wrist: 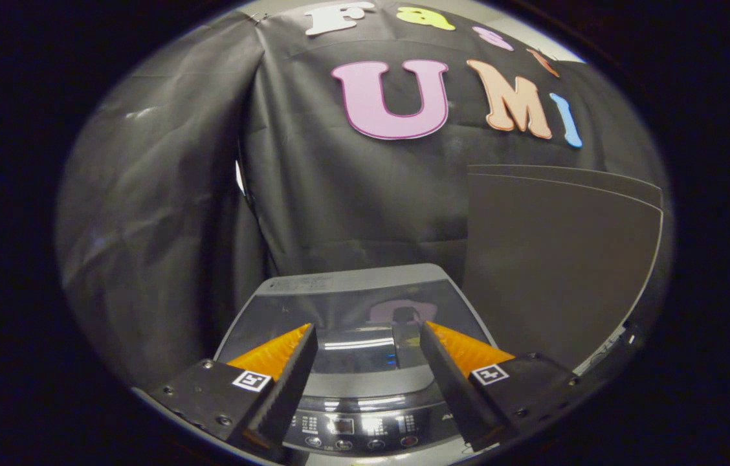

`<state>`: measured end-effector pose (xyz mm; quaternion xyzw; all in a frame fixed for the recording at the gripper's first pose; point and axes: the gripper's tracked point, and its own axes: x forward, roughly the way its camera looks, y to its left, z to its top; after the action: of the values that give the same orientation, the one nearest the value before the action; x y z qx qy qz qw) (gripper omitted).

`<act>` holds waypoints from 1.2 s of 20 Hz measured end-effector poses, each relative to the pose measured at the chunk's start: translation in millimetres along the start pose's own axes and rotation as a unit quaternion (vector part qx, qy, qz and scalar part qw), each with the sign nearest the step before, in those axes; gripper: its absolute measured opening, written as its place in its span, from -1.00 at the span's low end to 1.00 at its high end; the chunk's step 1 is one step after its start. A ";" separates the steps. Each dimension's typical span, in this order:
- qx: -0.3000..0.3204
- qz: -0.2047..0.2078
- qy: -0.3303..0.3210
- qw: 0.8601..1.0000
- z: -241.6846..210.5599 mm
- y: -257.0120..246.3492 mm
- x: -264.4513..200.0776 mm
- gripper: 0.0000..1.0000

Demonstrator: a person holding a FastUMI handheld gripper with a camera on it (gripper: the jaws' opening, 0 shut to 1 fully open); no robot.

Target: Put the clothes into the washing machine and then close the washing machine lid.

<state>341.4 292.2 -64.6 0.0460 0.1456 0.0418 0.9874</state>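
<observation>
One black cloth wall (164, 213) takes up most of the scene, hanging in loose folds behind and to the left of everything else. One dark flat panel (559, 259) with a thin pale edge stands upright against it, beyond and to the right of the fingers.

One washing machine (355, 285) sits low, just ahead of and beneath the gripper. Its lid (352, 310) is down, lying flat over the top; the lid is a glossy, see-through pane in a grey frame, and it mirrors the cloth wall above. Along the machine's near edge runs one control panel (355, 424), a curved dark strip with a small lit display and four round buttons in a row below it. No clothing is visible on the machine or through the pane, which is too reflective to show what lies inside.

One gripper (368, 333) hovers over the machine, its two fingers spread well apart with nothing between them. The tips hang above the lid's near half, and the control panel shows in the gap between the fingers.
</observation>
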 end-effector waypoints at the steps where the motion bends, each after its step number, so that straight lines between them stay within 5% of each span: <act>1: 0.001 0.008 -0.001 1.000 3.8 3.0 -6.3 0.94; 9: -0.054 0.039 -0.005 0.998 18.2 6.5 -58.3 0.94; 16: -0.031 0.046 -0.036 0.998 38.1 3.1 -106.9 0.94; 24: -0.056 0.044 -0.116 0.991 86.4 -12.5 -164.2 0.94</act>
<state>210.7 257.2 63.0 0.0019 0.0250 0.0880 0.9958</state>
